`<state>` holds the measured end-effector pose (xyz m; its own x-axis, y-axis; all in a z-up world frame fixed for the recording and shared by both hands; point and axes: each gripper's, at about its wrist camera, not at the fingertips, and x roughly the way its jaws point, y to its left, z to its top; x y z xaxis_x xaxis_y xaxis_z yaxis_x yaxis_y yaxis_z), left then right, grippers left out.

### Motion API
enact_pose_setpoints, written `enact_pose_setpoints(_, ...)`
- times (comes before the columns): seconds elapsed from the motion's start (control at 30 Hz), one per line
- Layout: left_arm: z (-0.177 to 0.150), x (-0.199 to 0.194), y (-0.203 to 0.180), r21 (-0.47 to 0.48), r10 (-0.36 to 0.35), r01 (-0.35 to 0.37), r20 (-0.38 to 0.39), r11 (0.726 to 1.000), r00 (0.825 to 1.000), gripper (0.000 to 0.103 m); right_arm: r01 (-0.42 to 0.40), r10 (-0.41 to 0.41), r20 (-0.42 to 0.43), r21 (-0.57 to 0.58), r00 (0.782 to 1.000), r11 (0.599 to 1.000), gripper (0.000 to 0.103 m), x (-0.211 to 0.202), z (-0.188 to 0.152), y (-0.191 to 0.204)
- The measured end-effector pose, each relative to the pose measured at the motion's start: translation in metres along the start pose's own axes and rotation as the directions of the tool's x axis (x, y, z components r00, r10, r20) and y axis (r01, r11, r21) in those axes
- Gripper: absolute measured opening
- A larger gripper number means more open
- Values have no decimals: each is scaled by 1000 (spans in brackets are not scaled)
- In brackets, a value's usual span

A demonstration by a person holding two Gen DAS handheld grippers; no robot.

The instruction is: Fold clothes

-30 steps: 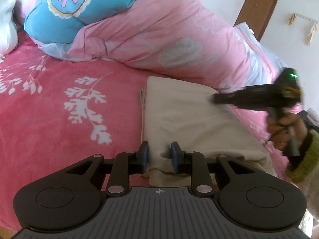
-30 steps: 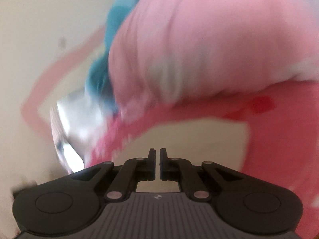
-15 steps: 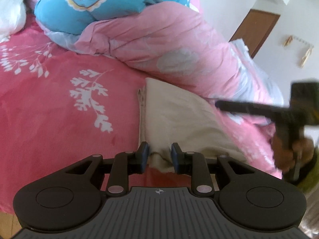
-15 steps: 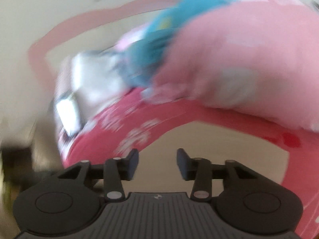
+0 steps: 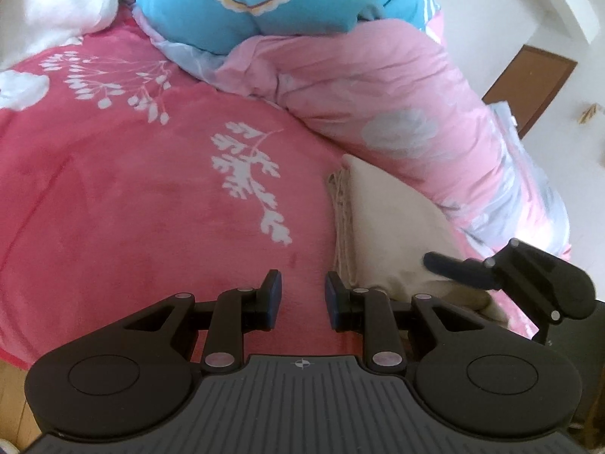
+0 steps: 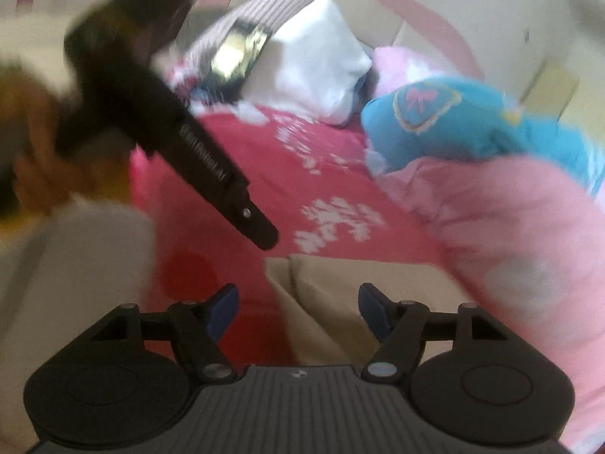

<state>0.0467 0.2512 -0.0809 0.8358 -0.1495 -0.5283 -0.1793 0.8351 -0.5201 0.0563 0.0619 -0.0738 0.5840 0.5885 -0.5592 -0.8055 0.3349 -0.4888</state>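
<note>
A folded beige garment [image 5: 389, 234] lies on the pink-red bedspread [image 5: 132, 196], against the pink duvet. My left gripper [image 5: 302, 295] hovers just left of the garment's near corner, its jaws a little apart with only bedspread showing between them. The right wrist view shows the left gripper [image 6: 261, 232] as a blurred black shape pointing down toward the garment's [image 6: 340, 287] edge. My right gripper [image 6: 298, 299] is over the garment's near corner with its jaws opening wide. Cloth lies below the gap, and the pads do not press on it. From the left wrist view, the right gripper [image 5: 438, 261] shows side-on.
A bunched pink duvet [image 5: 378, 87] and a blue cushion [image 5: 264, 3] crowd the far side of the bed. A white pillow [image 5: 64, 3] sits at the far left. A brown door [image 5: 529, 79] stands in the white wall. Wooden floor [image 5: 11, 397] shows past the bed's near edge.
My right gripper swung across the bed, rolled upright and went from shut to wide open above the garment's corner. My left gripper slid left, off the garment's edge.
</note>
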Motion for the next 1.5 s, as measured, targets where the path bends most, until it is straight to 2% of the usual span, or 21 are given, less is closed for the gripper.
enact_pose_setpoints(0.03,0,3,-1,3,0,0,-2,1000,1000,24,26,-26,-3,-18,1000,1000,48,3,-1,4)
enact_pose_setpoints(0.07,0,4,-1,6,-2,2,-2,1000,1000,24,26,-26,-1,4,1000,1000,22,4,0,3)
enact_pose_setpoints(0.1,0,6,-2,10,-4,4,-1,1000,1000,24,12,-12,12,51,1000,999,9,1,1,-2)
enact_pose_setpoints(0.2,-1,11,-3,18,-14,14,1,1000,1000,24,31,-51,89,218,995,975,6,-18,2,-23)
enact_pose_setpoints(0.3,-1,17,-4,26,-24,24,-3,999,1000,24,7,-69,140,402,988,916,6,-38,-2,-52)
enact_pose_setpoints(0.43,-3,22,-4,35,-35,35,-4,999,999,24,-25,-79,189,492,979,871,6,-59,-5,-70)
enact_pose_setpoints(0.5,-3,23,-4,34,-40,40,-4,999,999,24,-47,-55,193,486,980,873,6,-61,-4,-67)
enact_pose_setpoints(0.6,-3,23,-3,29,-42,42,-5,999,999,24,-64,-20,185,436,983,897,6,-56,-3,-53)
enact_pose_setpoints(0.73,-3,23,-2,21,-44,44,-6,999,999,24,-88,24,154,422,988,902,6,-48,-8,-37)
enact_pose_setpoints(0.9,-3,23,0,11,-45,45,-6,999,999,24,-78,23,138,411,990,908,6,-37,-8,-28)
enact_pose_setpoints(1.0,1,17,2,-1,-25,25,4,1000,1000,24,-96,69,79,422,994,902,12,-17,-15,-23)
enact_pose_setpoints(1.1,5,9,1,1,2,-2,23,1000,1000,24,-109,91,61,469,994,877,20,-9,-22,-19)
enact_pose_setpoints(1.13,8,6,0,9,14,-14,33,1000,999,24,-117,89,81,482,993,868,23,-13,-23,-20)
enact_pose_setpoints(1.2,13,-1,-2,15,33,-33,61,999,998,24,-149,91,139,502,986,852,38,-25,-27,-23)
enact_pose_setpoints(1.33,25,-13,-23,63,37,-45,121,997,992,25,-172,57,222,540,973,824,40,-60,-39,-32)
enact_pose_setpoints(1.43,34,-16,-51,153,21,-43,144,987,989,25,-124,-25,224,626,974,770,40,-78,-63,-51)
enact_pose_setpoints(1.5,37,-11,-74,223,4,-34,132,974,991,29,-88,-93,212,712,973,696,40,-90,-83,-70)
